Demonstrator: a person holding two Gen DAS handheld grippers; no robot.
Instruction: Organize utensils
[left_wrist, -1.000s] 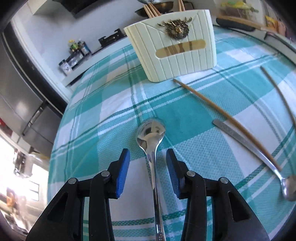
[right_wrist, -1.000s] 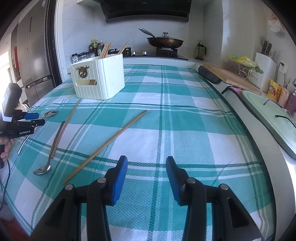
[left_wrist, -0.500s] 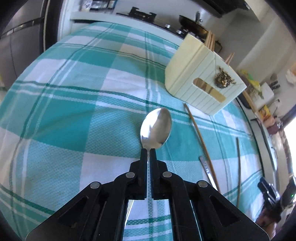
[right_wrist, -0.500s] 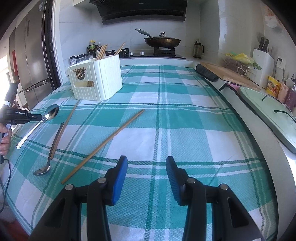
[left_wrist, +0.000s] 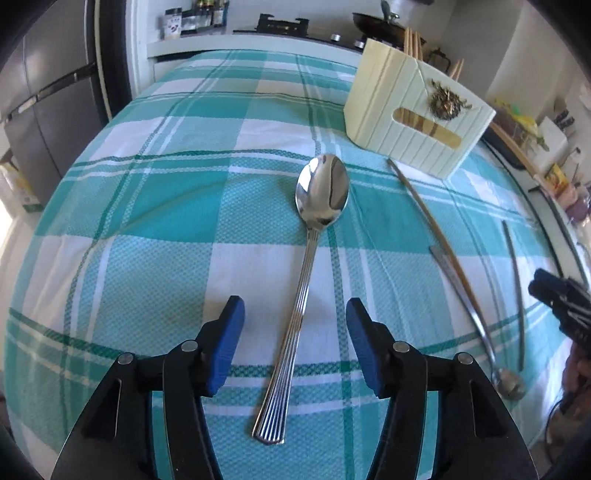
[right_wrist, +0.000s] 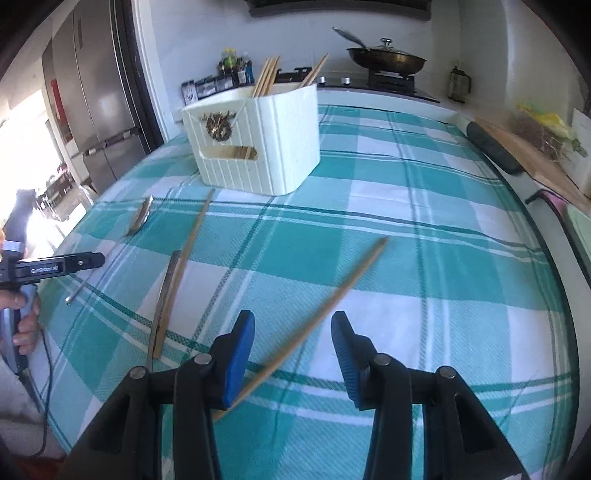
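Left wrist: claw (left_wrist: 291, 325) opening, spoon (left_wrist: 314, 229) released since earlier

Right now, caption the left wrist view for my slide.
Left gripper with jaws opening above a steel spoon lying on teal checked cloth, cream utensil holder beyond.

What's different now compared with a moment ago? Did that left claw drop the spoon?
Yes. The left gripper, clamped on the spoon half a second ago, is opening; the spoon lies free on the checked cloth between its pads. The right gripper has swung over the loose chopstick, jaws open as before. The white holder, second spoon and other chopstick stayed put.
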